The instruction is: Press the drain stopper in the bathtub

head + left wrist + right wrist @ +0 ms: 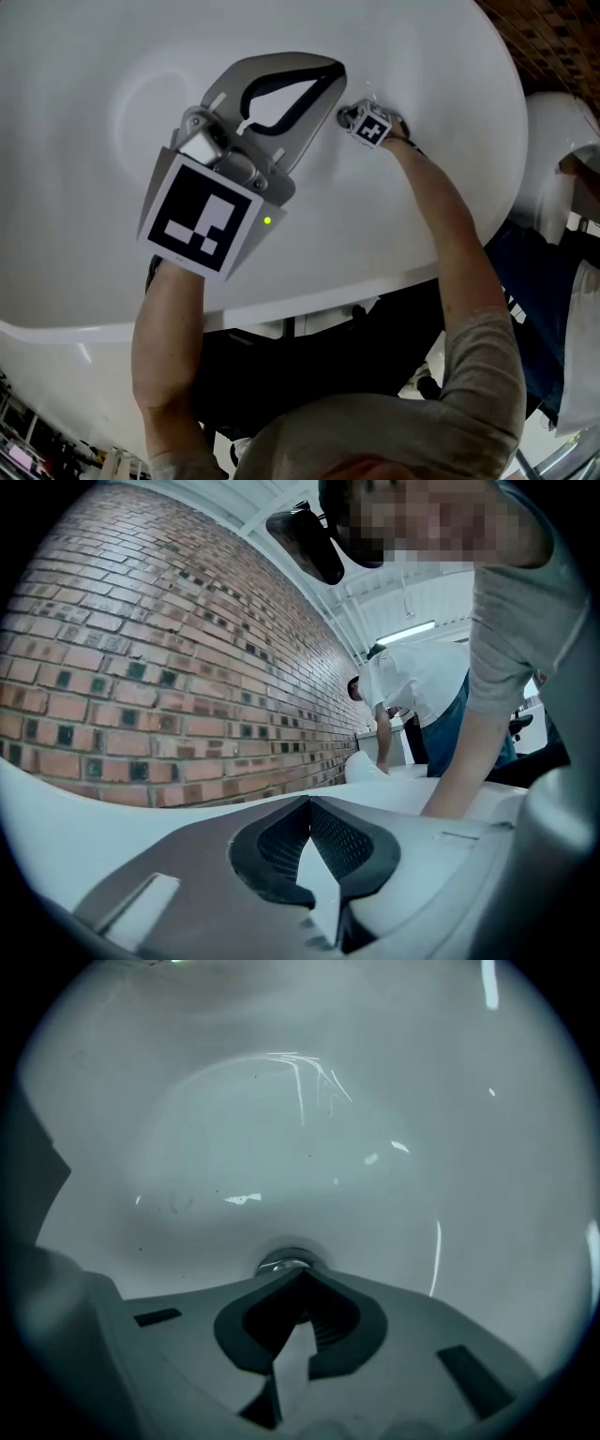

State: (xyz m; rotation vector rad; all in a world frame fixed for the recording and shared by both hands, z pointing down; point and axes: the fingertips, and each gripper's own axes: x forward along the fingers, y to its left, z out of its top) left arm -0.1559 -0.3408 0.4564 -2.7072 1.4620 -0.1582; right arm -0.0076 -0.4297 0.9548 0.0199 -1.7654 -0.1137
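The bathtub basin lies open all round the drain stopper, crowded only by the right gripper at it and the left gripper close alongside.

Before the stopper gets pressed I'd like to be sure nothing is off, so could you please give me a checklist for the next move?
1. Right gripper jaws together, nothing between them: ok.
2. Its tips aimed at the drain stopper, which shows just past them: ok.
3. Tips touching the stopper: cannot tell.
4. Stopper up or already down: cannot tell.
5. Left gripper shut, empty, held high over the bathtub, away from the drain: ok.
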